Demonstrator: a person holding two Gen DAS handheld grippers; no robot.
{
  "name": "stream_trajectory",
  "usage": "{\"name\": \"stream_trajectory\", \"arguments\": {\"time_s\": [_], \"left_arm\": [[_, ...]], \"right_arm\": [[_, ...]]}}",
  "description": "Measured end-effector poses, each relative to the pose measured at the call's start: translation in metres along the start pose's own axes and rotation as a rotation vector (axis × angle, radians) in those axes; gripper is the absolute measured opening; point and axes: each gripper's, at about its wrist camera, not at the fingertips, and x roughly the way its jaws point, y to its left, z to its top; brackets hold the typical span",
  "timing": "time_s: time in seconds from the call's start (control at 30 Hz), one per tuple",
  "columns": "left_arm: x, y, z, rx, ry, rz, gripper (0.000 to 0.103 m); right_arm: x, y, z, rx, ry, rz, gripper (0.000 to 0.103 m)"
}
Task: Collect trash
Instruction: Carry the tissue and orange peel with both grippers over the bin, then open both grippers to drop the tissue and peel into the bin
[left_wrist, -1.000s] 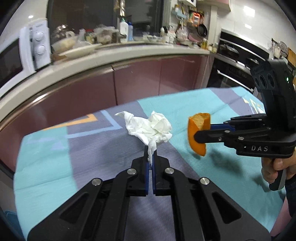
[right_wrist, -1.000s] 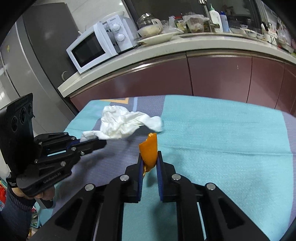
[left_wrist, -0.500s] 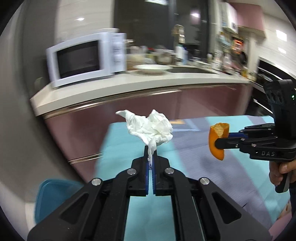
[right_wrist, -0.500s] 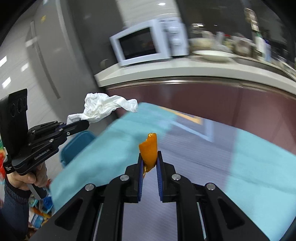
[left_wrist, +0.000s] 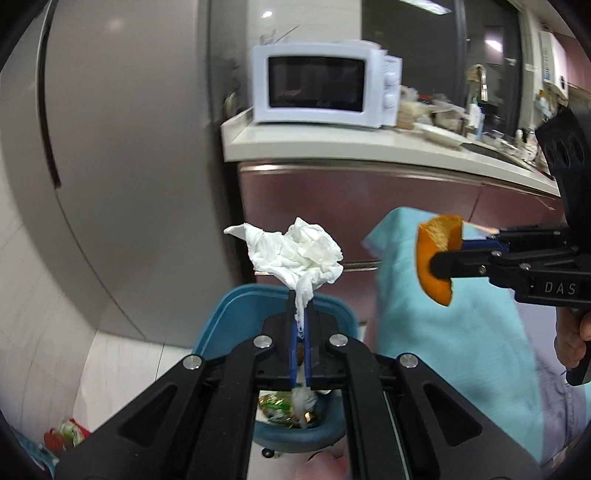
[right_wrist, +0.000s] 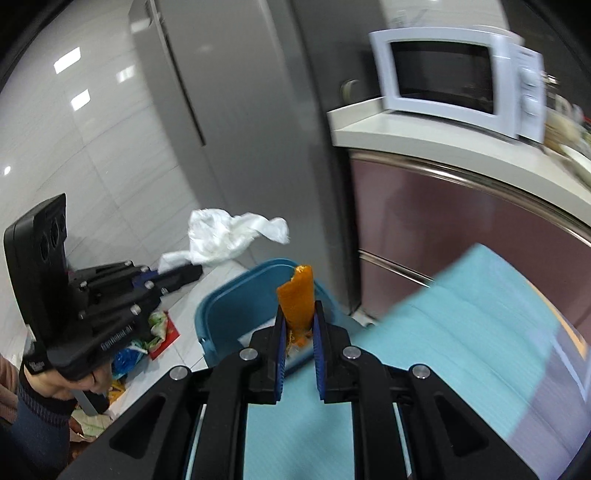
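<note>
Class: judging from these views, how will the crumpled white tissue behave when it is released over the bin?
The tissue, pinched by the left gripper, looks light and holds its crumpled shape, so it would probably flutter down. Limp, it might snag on the blue bin rim.

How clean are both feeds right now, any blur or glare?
Left wrist view: tissue and orange peel sharp, microwave slightly smeared, edges bent by fisheye. Right wrist view: microwave and blue cloth motion-blurred, glare patches on the wall tiles.

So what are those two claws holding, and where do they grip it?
The left gripper pinches a crumpled tissue by its twisted lower tail. The right gripper clamps an orange peel at its lower end.
</note>
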Motion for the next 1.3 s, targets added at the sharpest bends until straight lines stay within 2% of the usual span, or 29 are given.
{"name": "stream_trajectory", "arguments": {"time_s": [0.23,0.53,0.73,1.07,1.13,1.17,1.2,1.23,1.3], "left_arm": [[0.037,0.033,-0.023,-0.039,0.082,0.021,0.002],[0.088,0.046,-0.043,-0.074,0.171,0.015,0.002],[0.105,0.048,-0.052,-0.087,0.206,0.017,0.003],[0.123,0.057,-0.062,-0.123,0.240,0.021,0.007],[0.123,0.059,-0.063,-0.135,0.238,0.025,0.013],[0.122,0.058,-0.062,-0.137,0.232,0.024,0.018],[0.120,0.061,-0.064,-0.137,0.229,0.025,0.032],[0.118,0.060,-0.063,-0.137,0.223,0.036,0.046],[0.114,0.060,-0.061,-0.139,0.209,0.037,0.046]], "right_arm": [[0.068,0.026,0.016,-0.038,0.115,0.008,0.012],[0.135,0.032,0.019,-0.056,0.252,-0.045,0.012],[0.159,0.028,0.017,-0.054,0.307,-0.069,0.012],[0.177,0.020,0.016,-0.027,0.335,-0.105,0.018],[0.177,0.019,0.016,-0.013,0.327,-0.103,0.026],[0.176,0.018,0.017,-0.006,0.324,-0.105,0.036],[0.177,0.017,0.017,-0.002,0.323,-0.105,0.043],[0.176,0.016,0.018,0.002,0.321,-0.106,0.045],[0.174,0.017,0.019,0.003,0.311,-0.104,0.046]]}}
